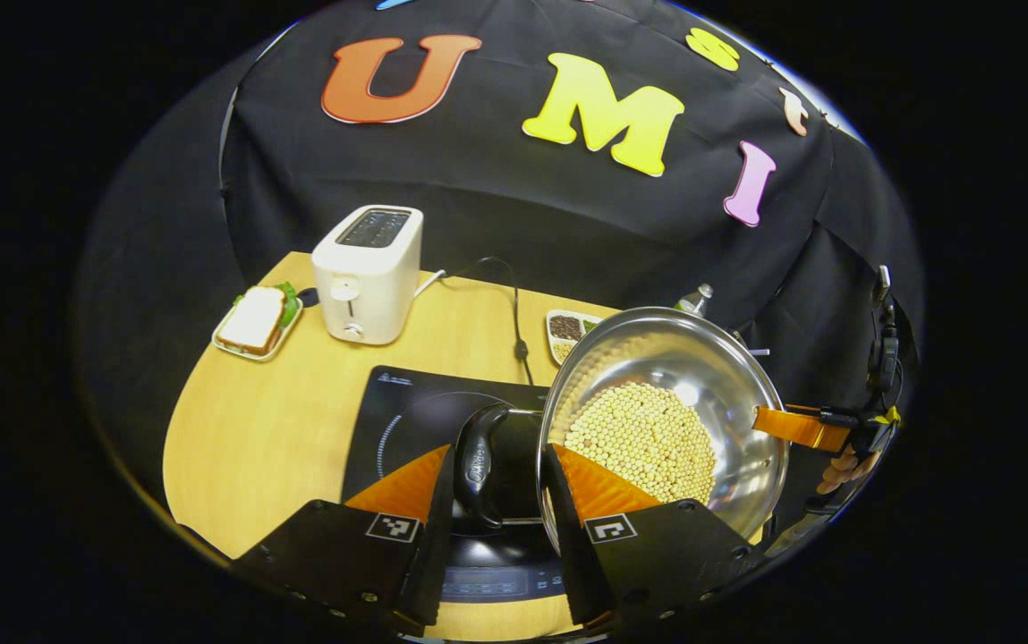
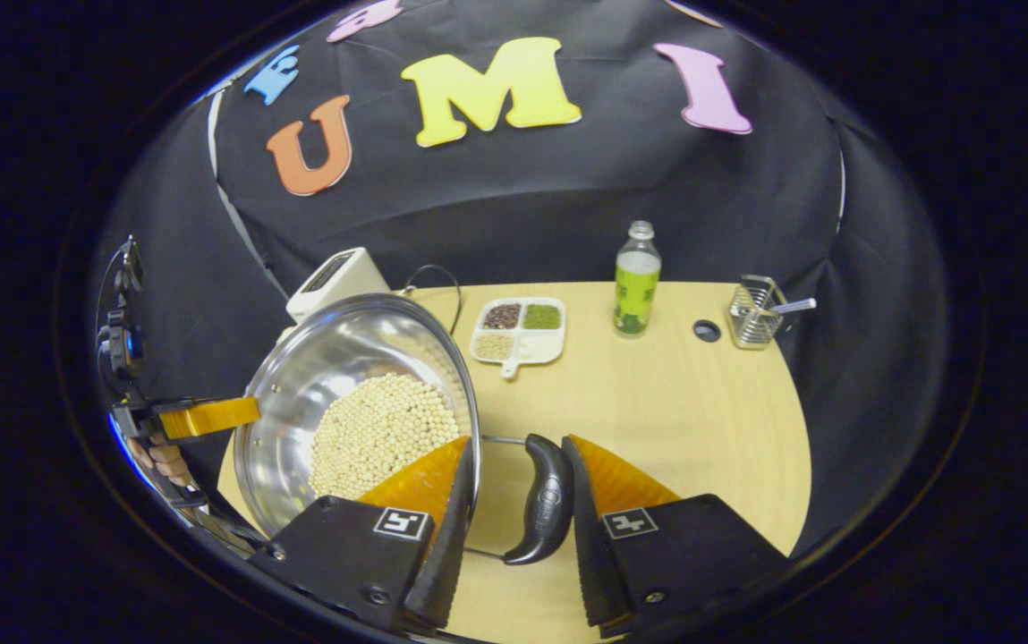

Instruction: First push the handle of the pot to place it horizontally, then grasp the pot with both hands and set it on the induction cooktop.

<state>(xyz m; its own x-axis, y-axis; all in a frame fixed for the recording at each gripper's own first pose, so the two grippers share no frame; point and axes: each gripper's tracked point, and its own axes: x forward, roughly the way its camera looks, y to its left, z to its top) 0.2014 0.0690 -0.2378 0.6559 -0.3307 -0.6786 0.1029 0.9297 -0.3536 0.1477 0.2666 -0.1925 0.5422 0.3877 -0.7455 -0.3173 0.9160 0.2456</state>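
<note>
A steel pot with pale soybeans in it is held between both grippers. My left gripper is shut on the pot: one finger lies outside its black side handle, the other inside the rim. Below and to the left lies the black induction cooktop. In the right gripper view the pot is on the left. There my right gripper is shut on it the same way, across the rim and the other black handle. Each view shows the other gripper at the pot's far rim.
A white toaster and a sandwich plate stand at the table's back left, with a cable running to the cooktop. A divided grain dish, a green-labelled bottle and a wire basket line the back of the wooden table.
</note>
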